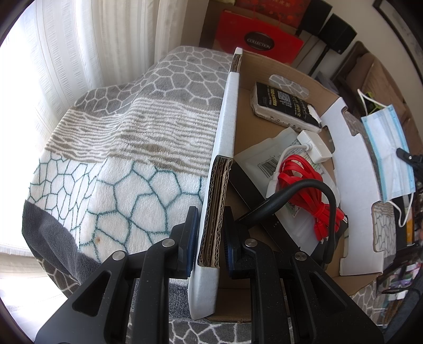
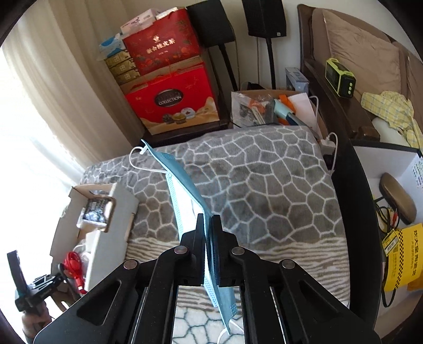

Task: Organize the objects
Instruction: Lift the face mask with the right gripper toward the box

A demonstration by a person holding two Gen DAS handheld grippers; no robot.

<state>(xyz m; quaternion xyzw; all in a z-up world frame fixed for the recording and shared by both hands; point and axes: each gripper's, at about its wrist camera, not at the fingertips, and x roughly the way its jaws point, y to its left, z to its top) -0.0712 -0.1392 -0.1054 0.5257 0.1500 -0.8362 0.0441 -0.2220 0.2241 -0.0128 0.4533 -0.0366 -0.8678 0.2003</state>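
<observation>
My left gripper (image 1: 211, 225) is shut on the near wall of an open cardboard box (image 1: 224, 137) that rests on a patterned blanket. The box holds a black tissue pack (image 1: 285, 108), a white charger (image 1: 314, 145), a red cable bundle (image 1: 309, 185), a black cable (image 1: 304, 190) and a white pouch (image 1: 267, 156). My right gripper (image 2: 208, 225) is shut on a blue face mask (image 2: 185, 182) and holds it edge-on above the blanket. The mask also shows in the left wrist view (image 1: 388, 148), beyond the box's right wall. The box shows at the left in the right wrist view (image 2: 105, 211).
The grey and white blanket (image 2: 264, 180) covers the surface. Red gift boxes (image 2: 171, 103) and black speakers (image 2: 264, 18) stand behind it. A box of clutter (image 2: 272, 108) and a dark wooden frame (image 2: 351, 172) lie at the right. Curtains (image 1: 79, 53) hang at the left.
</observation>
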